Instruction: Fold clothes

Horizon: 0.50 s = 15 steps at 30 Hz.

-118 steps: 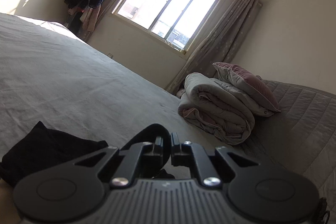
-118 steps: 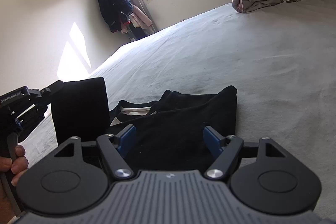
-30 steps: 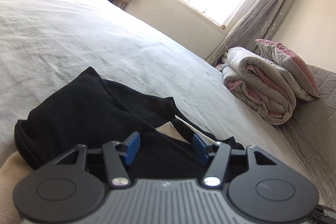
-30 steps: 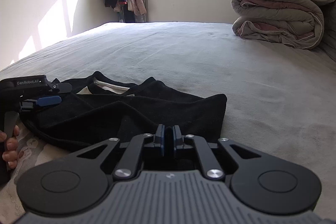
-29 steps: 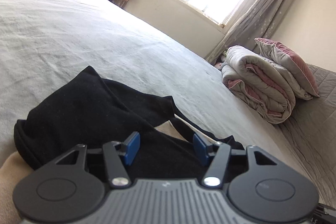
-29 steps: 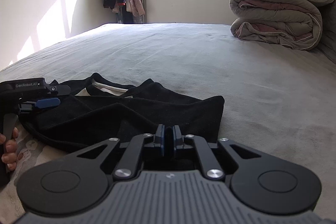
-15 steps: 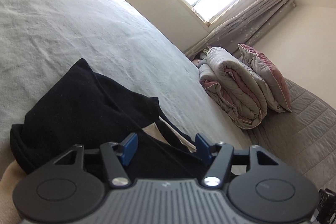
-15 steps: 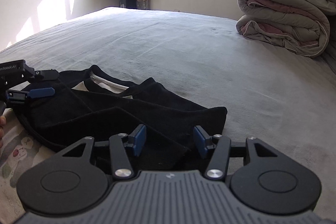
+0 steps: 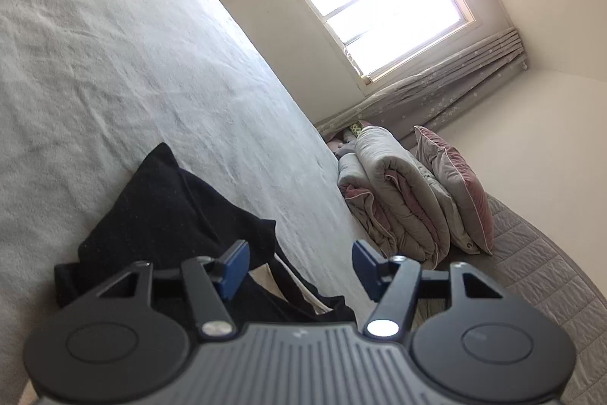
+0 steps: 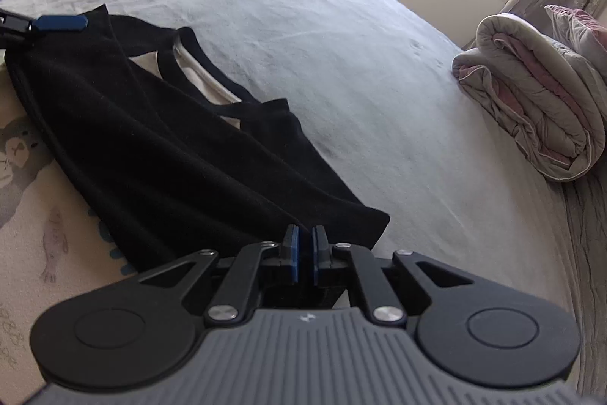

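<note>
Rolled right gripper [image 10: 304, 255] jaws closing on black garment [image 10: 159, 154], left gripper [image 9: 299, 266] jaws released

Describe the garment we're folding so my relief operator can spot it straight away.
Start at the wide grey bed. Near its close edge lies a black garment, partly folded, with a pale lining showing at the neck. It is the only dark thing on the bed; the rolled quilt at the far side is grey and pink.
</note>
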Each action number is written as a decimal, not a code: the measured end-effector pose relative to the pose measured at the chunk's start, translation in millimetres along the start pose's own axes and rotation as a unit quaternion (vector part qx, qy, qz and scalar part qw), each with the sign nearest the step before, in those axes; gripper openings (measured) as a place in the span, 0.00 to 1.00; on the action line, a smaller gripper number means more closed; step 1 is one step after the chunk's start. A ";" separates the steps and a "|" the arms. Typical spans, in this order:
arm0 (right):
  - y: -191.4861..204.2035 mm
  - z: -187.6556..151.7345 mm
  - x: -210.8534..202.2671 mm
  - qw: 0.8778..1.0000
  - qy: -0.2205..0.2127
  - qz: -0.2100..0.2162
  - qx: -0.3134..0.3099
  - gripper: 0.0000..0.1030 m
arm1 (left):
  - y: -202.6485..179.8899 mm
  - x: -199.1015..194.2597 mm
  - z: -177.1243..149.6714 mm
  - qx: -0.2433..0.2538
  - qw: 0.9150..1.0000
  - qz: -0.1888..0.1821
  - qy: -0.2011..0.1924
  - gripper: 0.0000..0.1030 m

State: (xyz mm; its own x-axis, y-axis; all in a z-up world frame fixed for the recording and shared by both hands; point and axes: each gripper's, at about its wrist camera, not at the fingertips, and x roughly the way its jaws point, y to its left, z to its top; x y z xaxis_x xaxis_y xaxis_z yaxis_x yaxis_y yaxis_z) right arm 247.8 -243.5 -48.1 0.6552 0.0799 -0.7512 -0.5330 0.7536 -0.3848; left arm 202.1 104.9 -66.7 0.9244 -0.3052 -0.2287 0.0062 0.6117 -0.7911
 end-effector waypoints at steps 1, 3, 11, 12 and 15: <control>2.8 -0.5 4.1 1.000 0.009 -0.006 -0.011 0.10 | -0.7 -7.1 5.6 0.008 1.000 0.009 -0.014 0.60; 5.8 2.5 5.1 1.000 0.006 -0.016 -0.016 0.25 | 2.5 -16.6 15.7 0.028 0.997 0.058 -0.031 0.61; 8.2 51.6 8.1 0.976 -0.085 0.166 0.113 0.42 | 43.1 -15.3 21.1 -0.038 0.995 0.089 -0.015 0.48; 13.4 58.3 13.6 0.971 -0.089 0.185 0.118 0.42 | 42.7 -13.5 19.4 -0.034 0.995 0.089 -0.013 0.47; 31.3 70.4 32.9 0.967 -0.090 0.209 0.115 0.40 | 44.1 -6.2 15.3 -0.029 0.995 0.093 -0.005 0.46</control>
State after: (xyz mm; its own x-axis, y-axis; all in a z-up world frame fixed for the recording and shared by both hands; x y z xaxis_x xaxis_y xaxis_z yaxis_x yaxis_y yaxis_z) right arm 290.3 -171.3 -47.1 0.5025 0.5048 -0.7018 -0.6513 0.7550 0.0767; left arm 202.5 145.0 -91.4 0.9114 -0.1823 -0.3689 -0.1873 0.6143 -0.7665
